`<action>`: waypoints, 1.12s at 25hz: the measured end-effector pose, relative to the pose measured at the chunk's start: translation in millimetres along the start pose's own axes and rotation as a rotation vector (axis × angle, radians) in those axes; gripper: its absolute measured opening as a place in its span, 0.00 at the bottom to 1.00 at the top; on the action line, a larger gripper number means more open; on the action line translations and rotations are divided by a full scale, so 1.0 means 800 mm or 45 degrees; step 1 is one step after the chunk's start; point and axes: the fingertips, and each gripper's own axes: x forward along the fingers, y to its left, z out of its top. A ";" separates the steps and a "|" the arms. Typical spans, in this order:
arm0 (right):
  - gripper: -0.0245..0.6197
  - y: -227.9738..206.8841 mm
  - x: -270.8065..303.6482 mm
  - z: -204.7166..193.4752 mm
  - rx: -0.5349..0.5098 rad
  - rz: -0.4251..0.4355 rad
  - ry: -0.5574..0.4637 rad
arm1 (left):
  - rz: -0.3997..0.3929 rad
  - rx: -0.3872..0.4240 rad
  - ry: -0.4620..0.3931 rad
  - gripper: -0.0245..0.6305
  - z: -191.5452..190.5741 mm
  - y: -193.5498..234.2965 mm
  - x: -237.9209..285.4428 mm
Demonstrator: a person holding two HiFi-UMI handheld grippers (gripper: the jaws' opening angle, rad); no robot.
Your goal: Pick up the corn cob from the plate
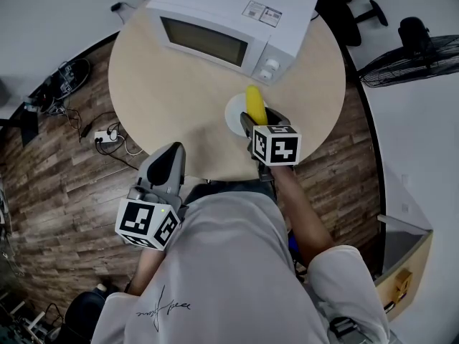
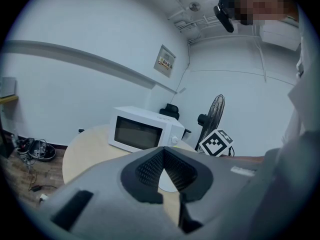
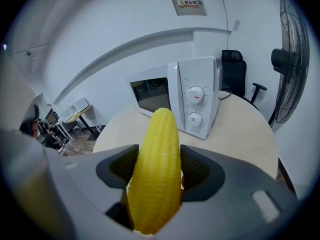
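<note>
My right gripper is shut on the yellow corn cob, which stands lengthwise between the jaws and pokes out past their tips. Seen from the head view, the corn cob juts forward from the right gripper just above the small white plate on the round table. My left gripper hangs near the table's front edge, off to the left of the plate; its jaws are shut with nothing between them. A sliver of the plate shows past them.
A white microwave stands at the back of the round beige table, close behind the plate. A black office chair and a standing fan are beyond the table to the right. Cables lie on the wooden floor at left.
</note>
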 end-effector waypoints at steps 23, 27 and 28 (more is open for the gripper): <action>0.46 0.018 -0.059 0.036 0.023 0.053 -0.141 | 0.015 -0.001 -0.016 0.03 0.003 0.008 0.003; 0.46 0.023 -0.066 0.043 0.026 0.065 -0.167 | 0.014 0.013 -0.006 0.03 0.004 0.011 0.003; 0.46 0.023 -0.069 0.044 0.028 0.071 -0.171 | 0.012 0.013 -0.004 0.03 0.004 0.010 0.003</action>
